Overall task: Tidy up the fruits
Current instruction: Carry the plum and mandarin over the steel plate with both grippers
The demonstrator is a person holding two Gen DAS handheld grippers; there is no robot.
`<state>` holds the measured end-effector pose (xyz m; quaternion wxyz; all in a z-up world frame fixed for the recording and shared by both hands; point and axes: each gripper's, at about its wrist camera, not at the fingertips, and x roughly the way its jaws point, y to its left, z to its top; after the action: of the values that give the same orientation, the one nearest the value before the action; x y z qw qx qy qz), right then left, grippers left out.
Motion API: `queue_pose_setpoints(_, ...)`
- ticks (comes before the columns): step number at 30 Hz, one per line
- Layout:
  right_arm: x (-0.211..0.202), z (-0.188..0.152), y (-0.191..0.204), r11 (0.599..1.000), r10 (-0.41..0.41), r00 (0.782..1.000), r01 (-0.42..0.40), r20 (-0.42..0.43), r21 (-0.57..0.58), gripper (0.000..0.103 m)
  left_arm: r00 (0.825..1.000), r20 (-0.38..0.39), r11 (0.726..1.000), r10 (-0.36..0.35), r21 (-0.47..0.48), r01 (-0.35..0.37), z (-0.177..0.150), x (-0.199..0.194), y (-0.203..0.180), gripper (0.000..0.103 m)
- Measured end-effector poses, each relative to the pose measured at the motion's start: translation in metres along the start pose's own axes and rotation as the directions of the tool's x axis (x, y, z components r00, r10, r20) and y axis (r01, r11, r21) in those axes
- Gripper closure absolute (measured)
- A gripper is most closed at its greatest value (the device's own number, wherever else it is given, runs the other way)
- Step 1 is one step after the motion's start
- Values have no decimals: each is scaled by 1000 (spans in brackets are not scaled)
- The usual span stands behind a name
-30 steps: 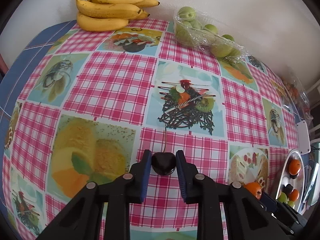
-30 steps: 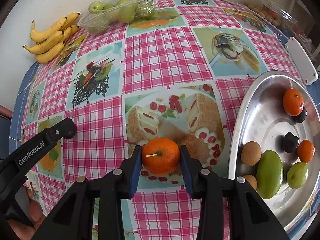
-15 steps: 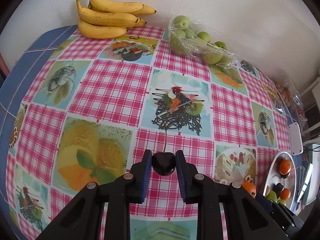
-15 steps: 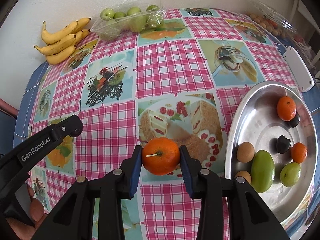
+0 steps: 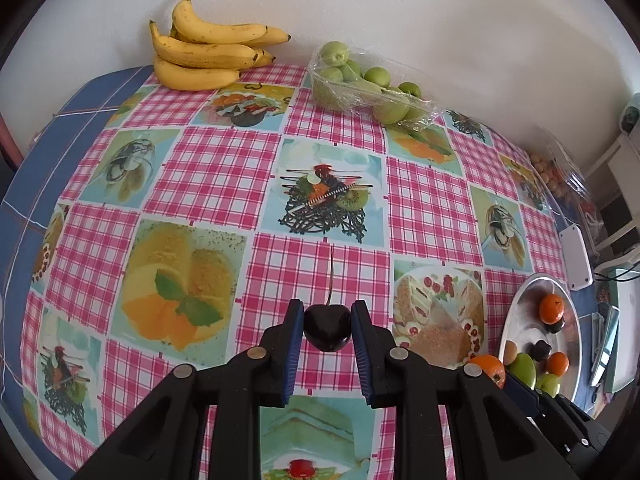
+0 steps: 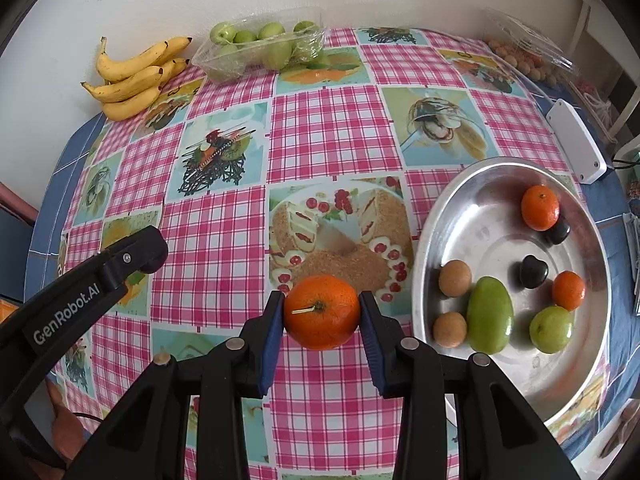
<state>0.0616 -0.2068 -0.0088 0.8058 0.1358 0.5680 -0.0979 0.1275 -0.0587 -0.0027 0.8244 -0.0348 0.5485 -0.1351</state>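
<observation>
My left gripper (image 5: 326, 330) is shut on a dark cherry (image 5: 327, 327) whose stem points away from me, held above the checked tablecloth. My right gripper (image 6: 322, 312) is shut on an orange mandarin (image 6: 322, 312), also lifted off the table. To its right lies a round metal tray (image 6: 480, 196) holding two mandarins (image 6: 540, 207), dark cherries (image 6: 533, 271), two brown fruits (image 6: 455, 278) and green fruits (image 6: 489, 315). The same tray (image 5: 516, 312) shows at the right edge of the left wrist view, with the held mandarin (image 5: 489, 368) beside it.
A bunch of bananas (image 5: 204, 56) and a clear box of green fruits (image 5: 360, 84) sit against the far wall. A clear box of small fruits (image 6: 528, 56) and a white flat device (image 6: 574, 142) lie at the right. The left gripper's body (image 6: 80, 292) crosses the right view's lower left.
Both grippers have risen with their fruits, so the table looks farther away and more of it shows. The tray has come further into view on the right.
</observation>
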Motion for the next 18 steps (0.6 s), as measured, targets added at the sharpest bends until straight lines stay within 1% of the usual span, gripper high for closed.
queue_pose_setpoints(6,-12,-2,-10,1000,2,1000,-2,12,0,64,1000,6,1000,2,2,-2,-6,-5,-8,77)
queue_pose_setpoints(11,-14,-2,-24,1000,8,1000,-8,9,22,64,1000,9,1000,0,9,0,-8,-5,-19,77)
queue_pose_setpoints(15,-13,-1,-38,999,17,1000,-17,3,49,64,1000,-3,999,-13,36,13,-13,-1,-38,77)
queue_pose_setpoints(18,-13,0,-57,996,10,1000,-10,1,87,64,1000,-5,997,-20,68,20,-17,0,-57,77)
